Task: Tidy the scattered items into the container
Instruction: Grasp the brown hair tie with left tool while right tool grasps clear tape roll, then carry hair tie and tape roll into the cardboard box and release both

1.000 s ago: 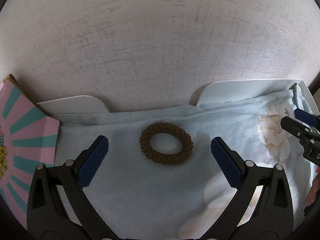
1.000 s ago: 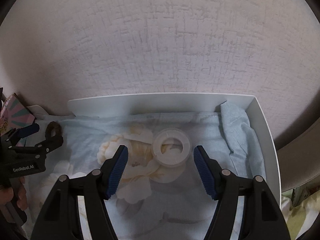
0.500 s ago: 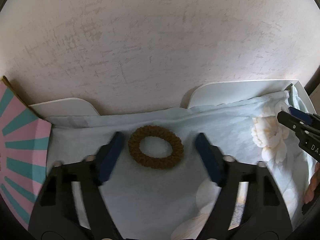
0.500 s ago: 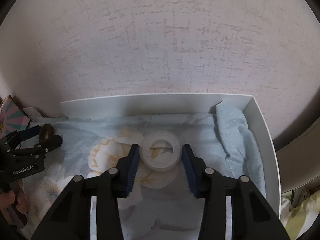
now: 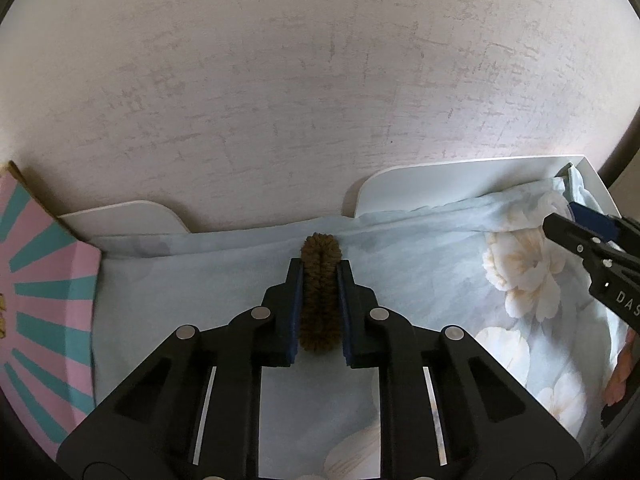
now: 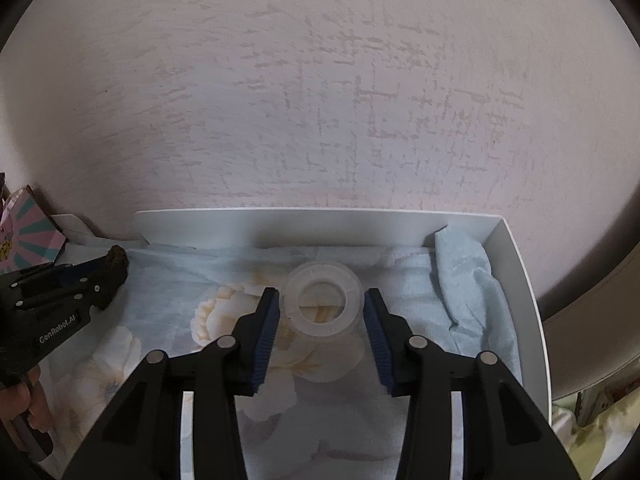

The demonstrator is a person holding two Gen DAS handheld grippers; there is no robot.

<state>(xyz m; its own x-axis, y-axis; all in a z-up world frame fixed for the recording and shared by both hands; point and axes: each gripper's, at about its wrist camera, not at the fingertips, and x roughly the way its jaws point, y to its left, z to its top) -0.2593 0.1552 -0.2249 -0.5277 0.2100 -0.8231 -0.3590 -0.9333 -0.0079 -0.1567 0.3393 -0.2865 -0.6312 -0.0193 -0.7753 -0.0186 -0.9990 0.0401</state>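
My left gripper [image 5: 319,276] is shut on a brown fuzzy hair scrunchie [image 5: 320,300], squeezed flat between the blue pads on the pale blue floral cloth [image 5: 420,280]. It also shows at the left of the right wrist view [image 6: 114,264]. My right gripper [image 6: 320,304] has its jaws closed in around a clear roll of tape [image 6: 323,304]; the pads sit at its two sides, touching or nearly so. The tape lies on the cloth inside a white tray [image 6: 520,280].
A pink and teal striped box [image 5: 44,300] stands at the left edge. The white tray wall [image 5: 460,184] runs along a textured wall behind. The cloth bunches up in the tray's right corner [image 6: 464,280].
Both grippers closed in from wide open. The left one pinched the scrunchie from a ring into a flat strip. The right one narrowed onto the tape roll.
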